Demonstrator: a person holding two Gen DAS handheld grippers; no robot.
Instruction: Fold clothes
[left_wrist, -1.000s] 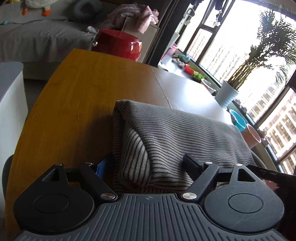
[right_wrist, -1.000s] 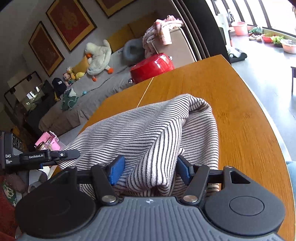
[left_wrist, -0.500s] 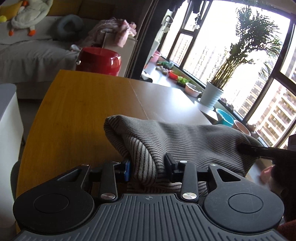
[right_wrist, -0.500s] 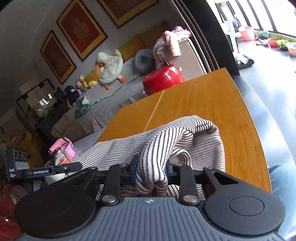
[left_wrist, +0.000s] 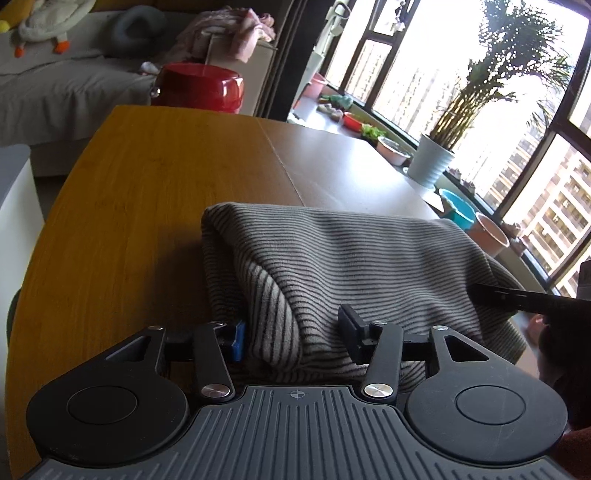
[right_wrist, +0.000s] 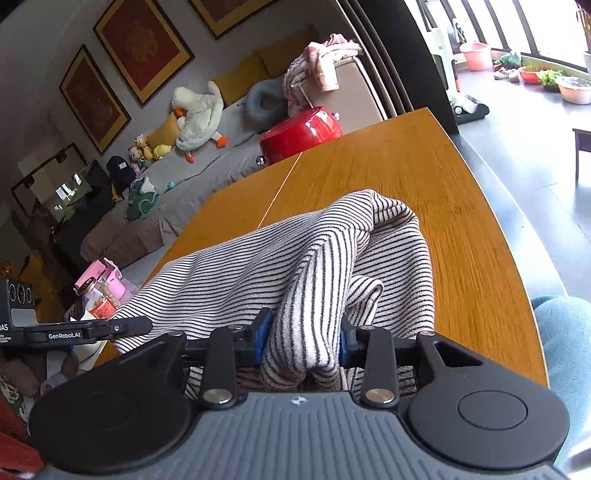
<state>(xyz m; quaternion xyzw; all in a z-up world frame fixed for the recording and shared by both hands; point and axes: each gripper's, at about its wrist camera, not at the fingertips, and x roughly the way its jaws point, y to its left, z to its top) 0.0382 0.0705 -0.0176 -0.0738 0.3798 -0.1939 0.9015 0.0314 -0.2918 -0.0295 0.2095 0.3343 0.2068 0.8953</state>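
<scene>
- One striped garment (left_wrist: 354, 266) lies folded over in a thick bundle at the near edge of one wooden table (left_wrist: 140, 192); its cloth is pale with thin dark stripes.
- Two grippers are at work, one at each end of the bundle.
- The left gripper (left_wrist: 293, 338) has a fold of the garment between its two fingers; the jaws are opening, and a gap shows between the right finger and the cloth, while the blue-padded left finger sits just beside or against it.
- The right gripper (right_wrist: 304, 338) has a bunched fold between its two fingers, the blue pads against the cloth on both sides; these jaws are opening too.
- In the right wrist view the garment (right_wrist: 295, 251) rises in a hump from the table (right_wrist: 443, 206), and the left gripper (right_wrist: 92, 330) shows at the bundle's far-left edge.
- One red pot (left_wrist: 199, 86) stands just past the table's far end.
- Beyond it is one grey sofa (right_wrist: 207, 166) with one white stuffed duck (right_wrist: 197, 114) on it.
- Three framed pictures (right_wrist: 142, 44) hang on the wall.
- One potted plant (left_wrist: 436, 162) stands by the window.
</scene>
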